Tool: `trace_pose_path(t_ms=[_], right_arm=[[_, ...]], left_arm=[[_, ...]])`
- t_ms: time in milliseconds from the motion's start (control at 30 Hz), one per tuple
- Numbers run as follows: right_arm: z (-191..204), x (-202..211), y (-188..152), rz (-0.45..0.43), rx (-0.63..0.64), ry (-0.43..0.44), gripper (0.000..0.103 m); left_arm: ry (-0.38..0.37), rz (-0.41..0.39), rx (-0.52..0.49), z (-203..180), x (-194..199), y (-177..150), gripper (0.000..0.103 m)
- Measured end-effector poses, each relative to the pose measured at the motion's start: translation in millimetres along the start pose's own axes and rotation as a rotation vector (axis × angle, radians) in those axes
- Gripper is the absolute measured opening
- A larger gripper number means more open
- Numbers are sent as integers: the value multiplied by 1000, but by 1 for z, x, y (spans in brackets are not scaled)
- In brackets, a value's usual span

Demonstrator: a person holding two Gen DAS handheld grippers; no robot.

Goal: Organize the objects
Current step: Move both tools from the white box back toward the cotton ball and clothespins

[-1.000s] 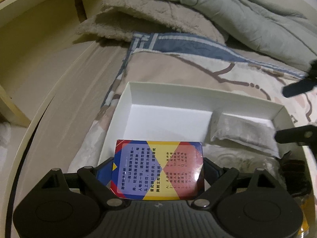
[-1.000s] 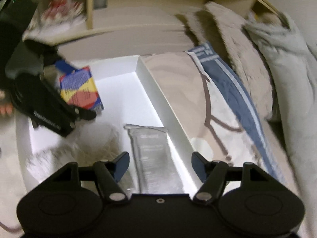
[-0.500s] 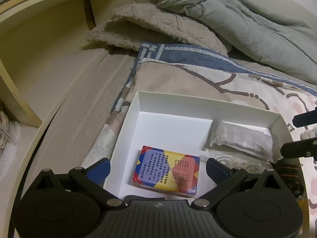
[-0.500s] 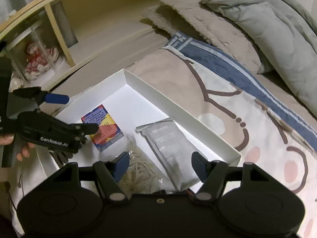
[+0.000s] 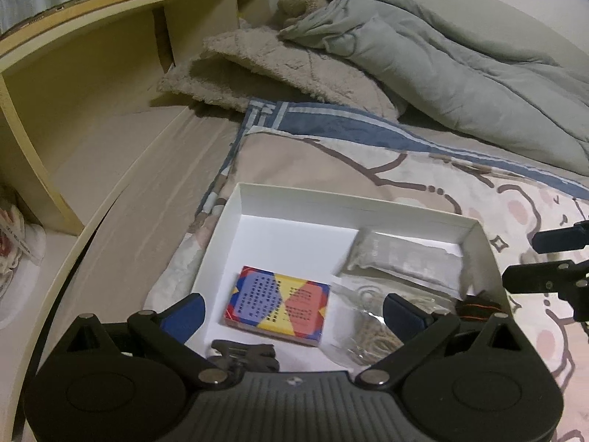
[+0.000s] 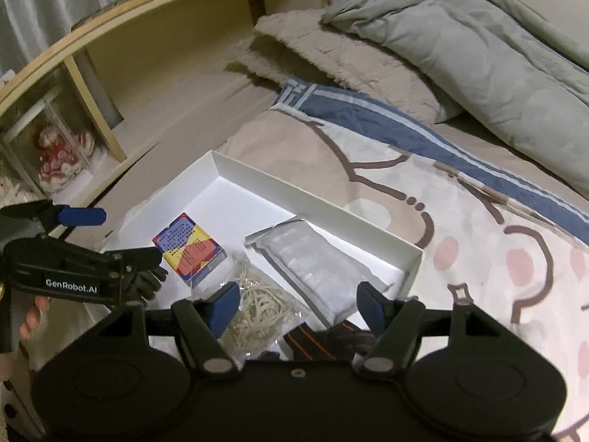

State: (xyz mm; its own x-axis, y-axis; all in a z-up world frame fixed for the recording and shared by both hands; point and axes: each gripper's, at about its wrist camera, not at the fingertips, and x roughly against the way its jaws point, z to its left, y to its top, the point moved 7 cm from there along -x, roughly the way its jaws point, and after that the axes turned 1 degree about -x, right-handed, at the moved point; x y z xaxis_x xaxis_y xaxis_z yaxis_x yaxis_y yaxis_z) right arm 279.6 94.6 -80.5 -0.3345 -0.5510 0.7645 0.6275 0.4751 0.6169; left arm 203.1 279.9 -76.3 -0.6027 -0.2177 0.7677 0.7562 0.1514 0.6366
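A colourful card box (image 5: 278, 304) lies flat in the white box (image 5: 294, 193) on the bed. My left gripper (image 5: 294, 313) hangs open above it, touching nothing. Beside the cards are a clear bag of rubber bands (image 5: 368, 326), a grey pouch (image 5: 401, 258) and a black-and-orange strap (image 5: 478, 304). In the right wrist view, my right gripper (image 6: 298, 305) stands open over the pouch (image 6: 309, 258) and the bag of rubber bands (image 6: 257, 305), gripping neither. The card box (image 6: 189, 248) lies near the left gripper (image 6: 121, 235), held by a hand.
The white box rests on a patterned blanket (image 5: 331, 158). A beige fluffy pillow (image 5: 279, 70) and a grey duvet (image 5: 441, 70) lie behind it. A wooden shelf unit (image 6: 110, 84) runs along the left side. A small black item (image 5: 243, 353) lies at the box's near edge.
The left gripper let go of the card box, which now lies flat in the white box, then rose and drew back. The right gripper rolled level and pulled away from the box.
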Motion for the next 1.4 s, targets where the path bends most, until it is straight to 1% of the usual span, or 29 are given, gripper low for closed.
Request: trace_pose_path(t_ms=[267, 433, 600, 667, 933, 1167, 1400], right_arm=[[-12, 29, -16, -51, -44, -51, 76], [-19, 45, -30, -88, -78, -73, 81], [-24, 59, -44, -117, -95, -112, 83], [-24, 66, -48, -129, -98, -124, 86], [-28, 91, -67, -170, -109, -161, 103], [-37, 103, -77, -199, -104, -219, 103], [-48, 103, -83, -196, -128, -223, 103]], left_arm=[[-12, -11, -6, -15, 23, -9, 102], [-29, -23, -17, -27, 38, -15, 102], [-51, -28, -19, -38, 49, -19, 102], [-61, -32, -20, -42, 53, -21, 102], [-96, -51, -41, -58, 65, -25, 103], [-108, -67, -59, -65, 71, -25, 103], [-125, -88, -75, -73, 76, -22, 103]])
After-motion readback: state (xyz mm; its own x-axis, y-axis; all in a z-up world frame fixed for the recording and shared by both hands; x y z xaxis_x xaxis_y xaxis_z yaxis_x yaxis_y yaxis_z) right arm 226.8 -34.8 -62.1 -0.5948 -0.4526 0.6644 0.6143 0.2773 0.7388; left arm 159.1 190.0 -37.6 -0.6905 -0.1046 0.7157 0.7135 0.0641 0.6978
